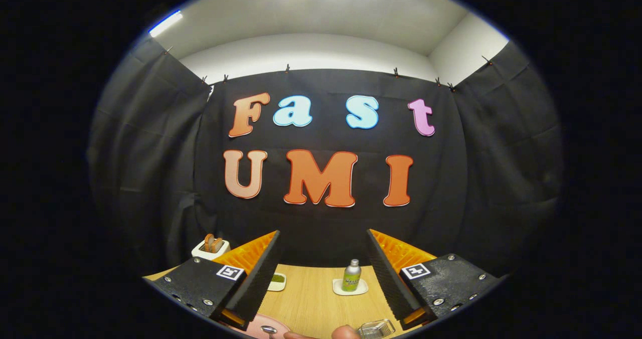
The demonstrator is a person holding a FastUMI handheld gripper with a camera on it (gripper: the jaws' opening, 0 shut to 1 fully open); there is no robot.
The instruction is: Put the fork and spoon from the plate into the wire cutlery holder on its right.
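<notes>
My gripper (321, 271) is held above the wooden table (313, 299), its two black ridged fingers (258, 276) wide apart with nothing between them. Low between the fingers, the edge of a pink plate (261, 326) peeks out beside the left finger, with the bowl of a metal spoon (269, 330) lying on it. Close to the right finger sits the top of the wire cutlery holder (376, 328). The fork is hidden from me. A person's fingertips (321, 334) show between the plate and the holder.
Beyond the fingers, a green-labelled bottle (352, 276) stands on a small white coaster. A small white dish with something green (277, 280) sits further left. A white toaster with bread slices (210, 247) stands at the table's far left corner.
</notes>
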